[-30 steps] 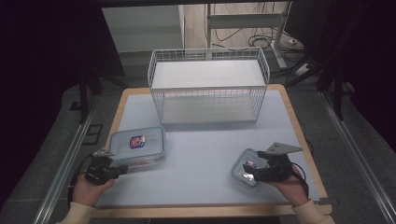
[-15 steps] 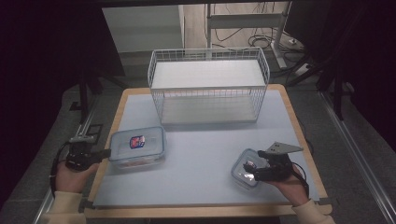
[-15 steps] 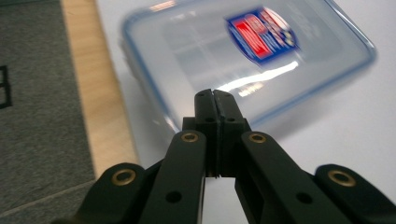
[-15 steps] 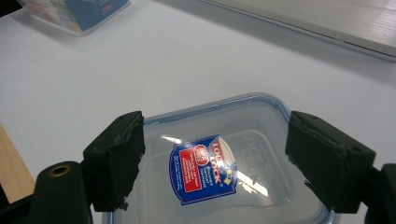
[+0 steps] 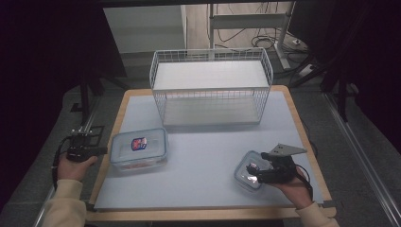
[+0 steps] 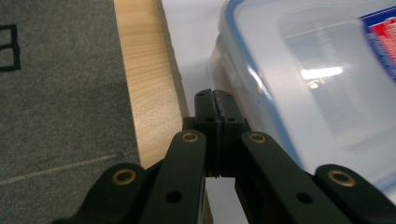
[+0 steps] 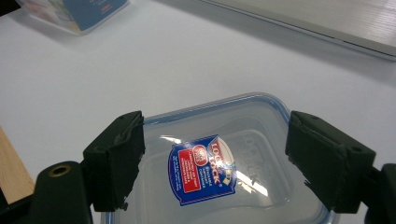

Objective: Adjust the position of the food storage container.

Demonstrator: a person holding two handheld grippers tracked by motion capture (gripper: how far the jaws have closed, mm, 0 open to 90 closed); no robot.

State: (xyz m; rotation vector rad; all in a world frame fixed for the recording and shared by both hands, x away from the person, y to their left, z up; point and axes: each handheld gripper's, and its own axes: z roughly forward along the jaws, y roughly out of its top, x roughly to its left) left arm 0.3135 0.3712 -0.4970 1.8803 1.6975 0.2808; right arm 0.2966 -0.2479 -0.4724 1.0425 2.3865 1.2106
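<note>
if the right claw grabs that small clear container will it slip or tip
The small container looks like rigid clear plastic, so it should probably keep its shape. Its smooth, glossy lid may slide against the right claw, which is open astride it. It looks low and flat on the table, so tipping seems unlikely.

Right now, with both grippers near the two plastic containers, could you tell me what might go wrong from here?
1. The left gripper, jaws shut, sits at the table's wooden edge beside the large container; pushing forward could shove the container rather than grasp it.
2. The right gripper is open astride the small container; closing on its smooth lid may slip or skid it.
</note>
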